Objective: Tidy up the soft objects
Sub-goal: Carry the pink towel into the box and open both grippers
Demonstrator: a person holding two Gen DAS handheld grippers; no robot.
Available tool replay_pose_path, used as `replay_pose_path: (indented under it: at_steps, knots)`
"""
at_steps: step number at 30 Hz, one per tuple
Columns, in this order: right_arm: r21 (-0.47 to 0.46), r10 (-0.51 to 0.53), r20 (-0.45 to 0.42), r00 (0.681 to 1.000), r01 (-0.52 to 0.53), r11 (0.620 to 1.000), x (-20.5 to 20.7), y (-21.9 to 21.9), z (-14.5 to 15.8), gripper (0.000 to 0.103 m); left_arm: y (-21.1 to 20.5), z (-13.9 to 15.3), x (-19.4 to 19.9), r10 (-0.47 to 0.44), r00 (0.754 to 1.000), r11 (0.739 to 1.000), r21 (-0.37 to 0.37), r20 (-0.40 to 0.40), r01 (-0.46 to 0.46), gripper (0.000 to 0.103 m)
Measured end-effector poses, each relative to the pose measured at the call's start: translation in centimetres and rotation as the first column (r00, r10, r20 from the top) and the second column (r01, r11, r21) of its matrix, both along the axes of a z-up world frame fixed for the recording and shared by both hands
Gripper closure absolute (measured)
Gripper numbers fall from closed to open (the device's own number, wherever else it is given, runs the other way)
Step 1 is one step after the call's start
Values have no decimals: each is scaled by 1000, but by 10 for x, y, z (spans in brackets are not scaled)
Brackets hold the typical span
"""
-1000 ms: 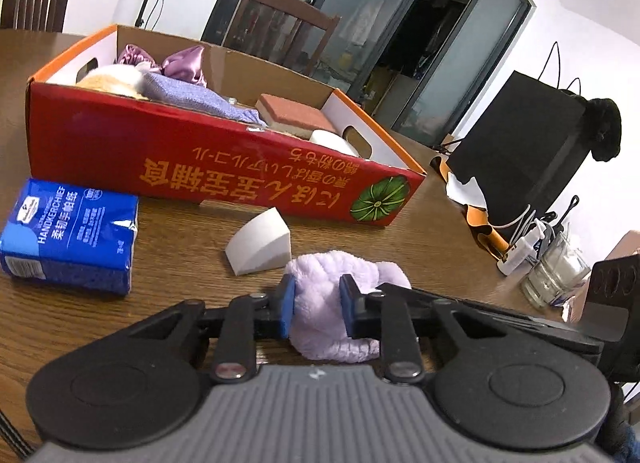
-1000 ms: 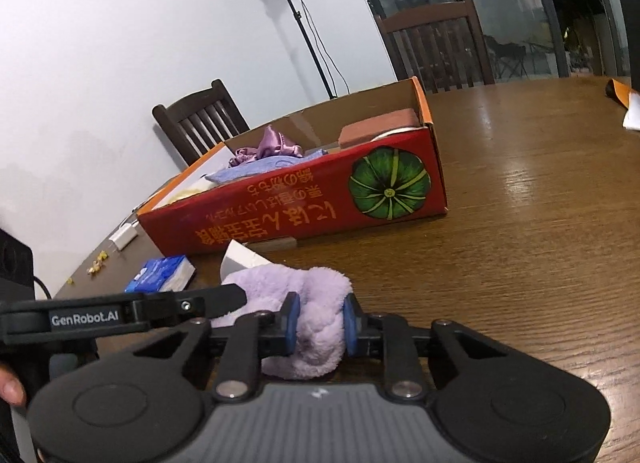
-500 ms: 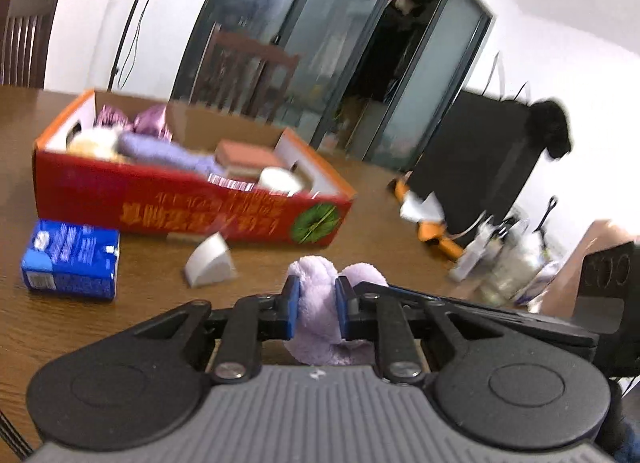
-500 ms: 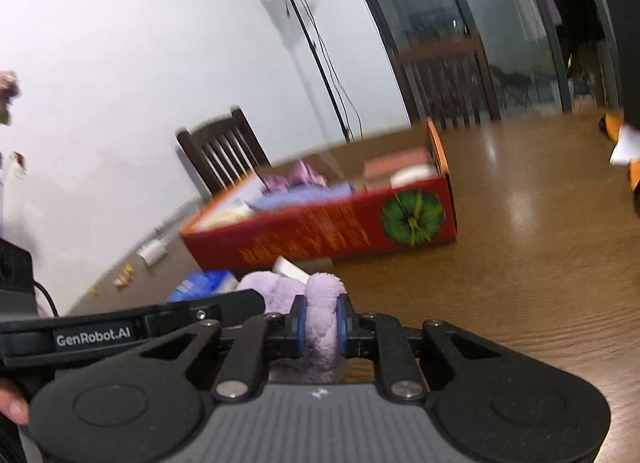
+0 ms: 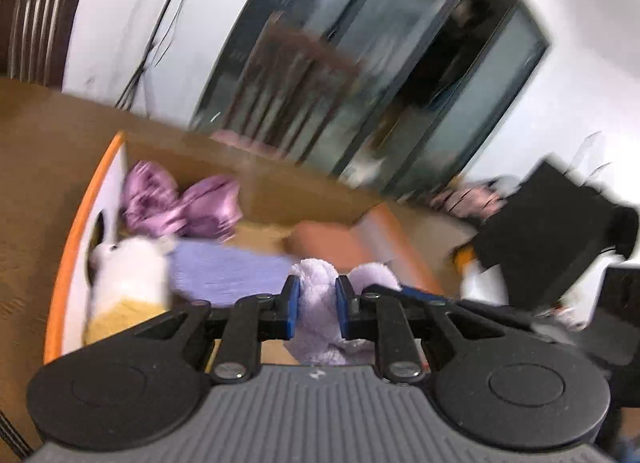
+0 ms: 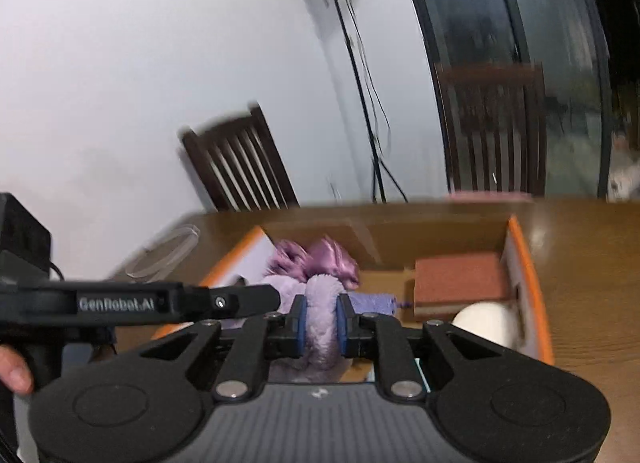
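**Plush cloth carried by two grippers above the open box**

The brown wooden counter (image 6: 592, 263) carries the large open cardboard box with orange rims and red outer walls (image 6: 524, 263), which already holds several soft things. Among them, the flat lavender knitted cloth (image 5: 228, 267) is seen along the near side, with the white and yellow plush toy (image 5: 128, 275) at its left end, the crumpled shiny purple satin fabric (image 5: 180, 203) behind it, the terracotta block-shaped sponge (image 6: 456, 283) towards the right end and the small cream rounded sponge (image 6: 486, 323) in the right corner.

The pale lilac fluffy plush cloth (image 5: 316, 303) is held in the air over the near part of the box. It is pinched at one bunched fold by the left gripper (image 5: 316, 305) and at another by the right gripper (image 6: 322, 321); each pair of blue pads is pressed into the pile, clamped on the cloth.

The cloth is judged light, limp and easily compressed, not fragile and hardly slippery, since the pile is bitten well by the pads. Because it sags and unrolls freely, it is best taken at thick gathered folds, as is done here, with both ends supported.
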State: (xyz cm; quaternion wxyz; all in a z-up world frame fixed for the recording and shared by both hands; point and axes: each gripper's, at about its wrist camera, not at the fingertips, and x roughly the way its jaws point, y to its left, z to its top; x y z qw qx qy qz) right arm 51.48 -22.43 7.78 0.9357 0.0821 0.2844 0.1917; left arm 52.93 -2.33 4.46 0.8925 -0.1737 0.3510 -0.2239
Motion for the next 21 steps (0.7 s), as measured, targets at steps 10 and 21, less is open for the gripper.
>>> replay_pose_path:
  at_steps: [10,21]
  knots:
    - [-89,-18,-195,981,1,996,41,6,-66,83,-26,-31,14,-15,1000,978,206,-11,17,81]
    - [-151,-50,-27,998,46,987,-1,-8,-9,69,-6,26,-45,6,987,973,228,159,-43,52]
